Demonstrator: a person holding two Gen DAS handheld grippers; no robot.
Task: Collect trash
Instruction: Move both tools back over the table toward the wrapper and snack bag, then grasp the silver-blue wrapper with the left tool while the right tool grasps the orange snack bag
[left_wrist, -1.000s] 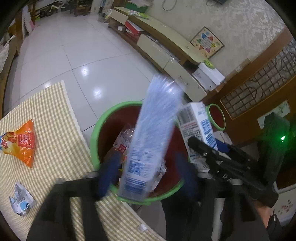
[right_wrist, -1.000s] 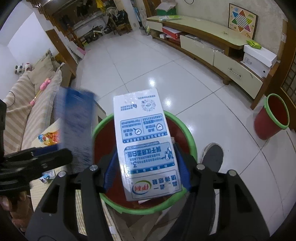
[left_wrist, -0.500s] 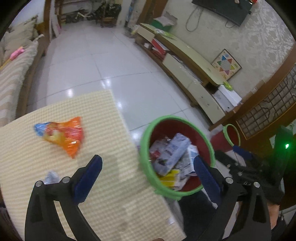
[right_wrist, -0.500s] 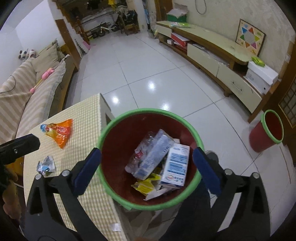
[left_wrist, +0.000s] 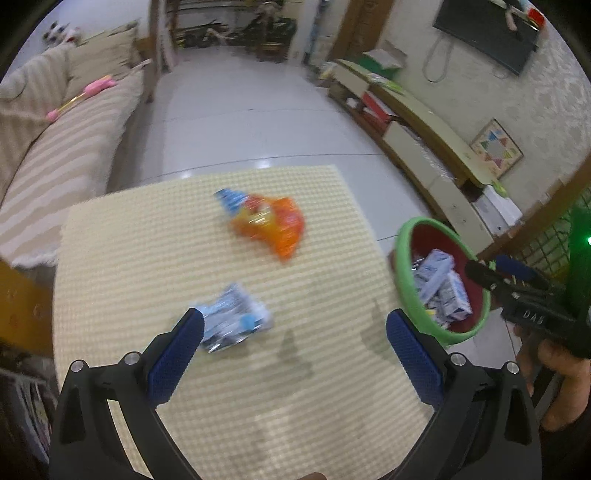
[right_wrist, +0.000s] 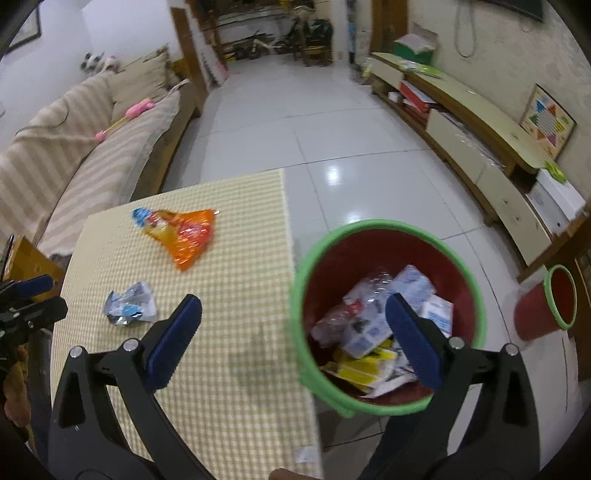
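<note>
Both cartons that I held a second ago now lie inside the red bin (right_wrist: 384, 295) with the green rim, among a clear bottle and yellow packaging, and both my views have swung from the bin toward the bench (left_wrist: 229, 369). On my left gripper (left_wrist: 293, 350) the fingers have just been opening and now stand wide with nothing between them, hanging over the yellow checked cloth of the bench. On my right gripper (right_wrist: 293, 339) the fingers have likewise just been opening and stand wide and empty, one over the cloth and the other over the bin's mouth. Two pieces of trash lie on the bench: an orange snack bag (left_wrist: 271, 223) near the far edge, and a crumpled silver and blue wrapper (left_wrist: 234, 321) just beside my left gripper's left finger (left_wrist: 173, 360). The bin stands just beside the bench's edge. A second, smaller red bin (right_wrist: 543, 310) stands on the tiled floor, well apart.
</note>
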